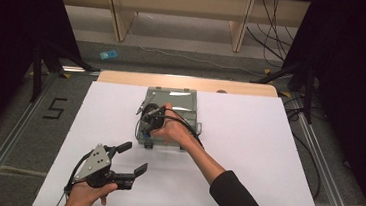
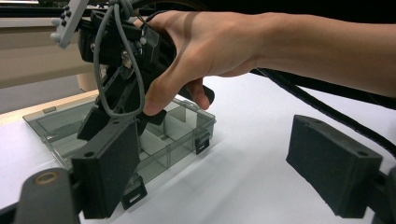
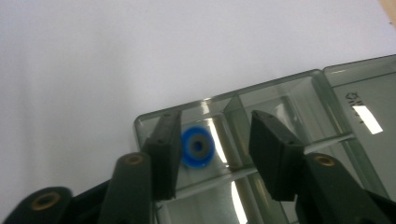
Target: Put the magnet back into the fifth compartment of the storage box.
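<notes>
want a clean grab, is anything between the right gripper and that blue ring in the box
Nothing visible. The right gripper hangs open over the compartment box, and the blue ring lies uncovered in a corner compartment by one jaw. A divider wall runs beside it.

The left gripper (image 1: 133,159) is matt black, with two thick rectangular jaw blocks whose pads (image 2: 334,163) look like coarse foam; a small round hole marks each block. A grey three-cornered plate (image 1: 94,161) with dark screw dots sits on top. Brass-coloured rivets (image 2: 47,178) pin its rounded black links. The right gripper (image 3: 215,149) is built alike — black jaws, brass rivets — with looped grey and black cables (image 2: 122,60). The right arm wears a black sleeve (image 1: 237,200); both hands are bare.
</notes>
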### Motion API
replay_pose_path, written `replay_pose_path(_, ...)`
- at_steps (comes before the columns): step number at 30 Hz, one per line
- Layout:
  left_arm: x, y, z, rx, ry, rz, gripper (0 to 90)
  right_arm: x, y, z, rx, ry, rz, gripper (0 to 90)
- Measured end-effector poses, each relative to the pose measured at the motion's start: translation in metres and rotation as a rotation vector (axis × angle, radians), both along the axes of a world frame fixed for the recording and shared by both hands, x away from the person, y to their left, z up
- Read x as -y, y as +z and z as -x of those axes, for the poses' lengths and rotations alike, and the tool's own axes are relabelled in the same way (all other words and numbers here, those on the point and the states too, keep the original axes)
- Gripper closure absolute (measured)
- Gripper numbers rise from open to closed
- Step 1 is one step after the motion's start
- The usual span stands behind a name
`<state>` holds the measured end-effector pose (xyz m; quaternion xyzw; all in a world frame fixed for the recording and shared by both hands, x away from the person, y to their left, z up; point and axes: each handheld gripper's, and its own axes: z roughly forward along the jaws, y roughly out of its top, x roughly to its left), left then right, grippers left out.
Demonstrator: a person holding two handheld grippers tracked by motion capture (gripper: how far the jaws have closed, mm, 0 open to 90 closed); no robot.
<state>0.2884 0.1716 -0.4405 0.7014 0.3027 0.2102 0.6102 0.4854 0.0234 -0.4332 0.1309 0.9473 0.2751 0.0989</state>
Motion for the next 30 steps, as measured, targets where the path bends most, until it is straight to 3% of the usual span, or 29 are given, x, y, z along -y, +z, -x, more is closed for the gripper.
replay_pose_path(12,0.0,0.0,0.0,-0.002,0.001,-0.003,16.3,0.016,0.02,0.004,0.068,-0.032,-0.031,42.8)
replay_pose_path(23,0.0,0.0,0.0,-0.002,0.003,-0.002,16.3,0.037,0.047,0.023,0.127,-0.037,-0.112,34.3)
replay_pose_path(30,0.0,0.0,0.0,-0.001,0.005,0.001,16.3,0.052,0.05,0.033,0.115,-0.034,-0.156,33.5)
